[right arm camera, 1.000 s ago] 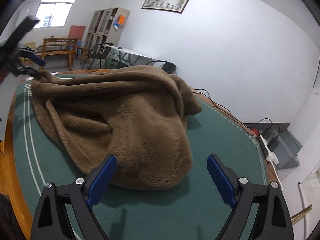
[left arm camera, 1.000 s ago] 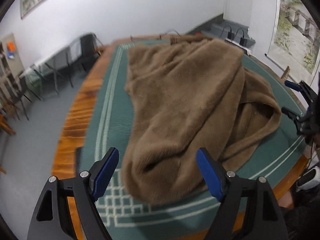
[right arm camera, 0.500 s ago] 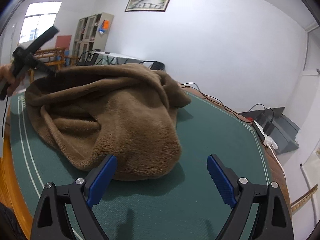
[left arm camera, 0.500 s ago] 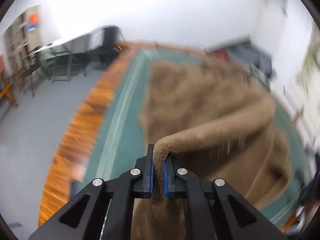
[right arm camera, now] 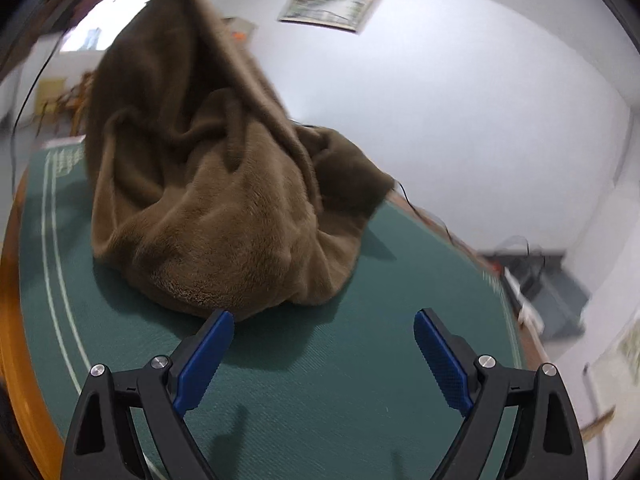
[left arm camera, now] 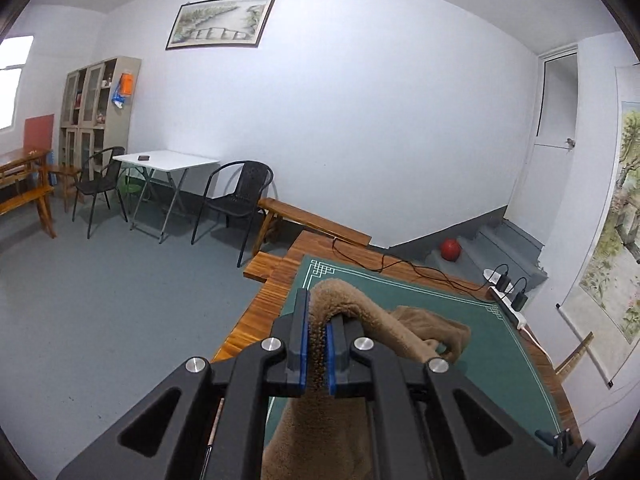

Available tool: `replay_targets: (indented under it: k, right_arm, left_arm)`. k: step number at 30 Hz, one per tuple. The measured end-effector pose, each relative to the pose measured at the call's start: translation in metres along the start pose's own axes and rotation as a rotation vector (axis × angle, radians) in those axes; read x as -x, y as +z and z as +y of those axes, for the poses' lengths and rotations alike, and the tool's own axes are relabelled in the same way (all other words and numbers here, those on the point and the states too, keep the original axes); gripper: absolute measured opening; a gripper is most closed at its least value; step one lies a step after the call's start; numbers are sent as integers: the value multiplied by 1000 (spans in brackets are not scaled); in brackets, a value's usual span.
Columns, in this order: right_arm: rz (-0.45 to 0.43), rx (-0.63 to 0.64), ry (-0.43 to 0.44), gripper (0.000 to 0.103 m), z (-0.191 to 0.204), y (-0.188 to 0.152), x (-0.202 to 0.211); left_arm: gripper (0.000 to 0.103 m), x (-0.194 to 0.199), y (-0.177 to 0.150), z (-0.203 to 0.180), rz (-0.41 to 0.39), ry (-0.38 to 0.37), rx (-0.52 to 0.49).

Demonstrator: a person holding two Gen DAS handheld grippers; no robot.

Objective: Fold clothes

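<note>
Brown fleece garment [right arm camera: 224,200] is now hoisted at one end; a second ago it lay slumped flat across the green table mat [right arm camera: 320,380]. My left gripper [left arm camera: 318,354], which stood open over the cloth then, is now clamped tight on a fold of it, blue pads [left arm camera: 303,354] pressed against pile on both sides. The left wrist camera has swung up from the table to face the room: white wall, framed picture [left arm camera: 220,22], black chairs [left arm camera: 236,200], small white folding table [left arm camera: 166,160].

From the right wrist view the garment rises as a peak toward upper left, long axis running steeply from the mat up to the held end, which is blurred. Its lower bulk still rests on the mat, the near hem just beyond my right gripper [right arm camera: 324,356]. That gripper is as before: jaws spread wide, nothing between them, low over bare mat.

Wooden table edge [left arm camera: 256,316] borders the mat. No containers in play; cabinet [left arm camera: 92,108] contents too small to read.
</note>
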State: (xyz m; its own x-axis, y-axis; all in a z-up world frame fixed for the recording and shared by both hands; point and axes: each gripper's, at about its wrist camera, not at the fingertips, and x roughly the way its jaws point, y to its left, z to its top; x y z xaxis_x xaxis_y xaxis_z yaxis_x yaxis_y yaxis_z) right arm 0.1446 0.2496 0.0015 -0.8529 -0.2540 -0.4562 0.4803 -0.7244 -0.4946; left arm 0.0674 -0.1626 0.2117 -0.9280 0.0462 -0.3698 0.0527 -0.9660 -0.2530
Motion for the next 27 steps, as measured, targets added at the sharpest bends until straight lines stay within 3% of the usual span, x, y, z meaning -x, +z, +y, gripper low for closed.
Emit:
replay_targets:
  k: [8,11,16,25,27]
  right_arm:
    - [-66,404,60,93,78,11,-1]
    - [-60,373,122,93,76,28,-12]
    - [0,222,322,93,62,50,-38]
    - [-118,158,394,93,78,75,-13]
    - [-141,150,372,93,80,80,-7]
  left_arm:
    - [8,25,24,-25,-14,-46,-46]
    - [7,38,42,-42,-34,-61,-58]
    - [7,55,73,-74,-71,-69,-113]
    - [7,89,131,-162,-113,-109,-227]
    - [7,96,139,-178,-108,-138,-225]
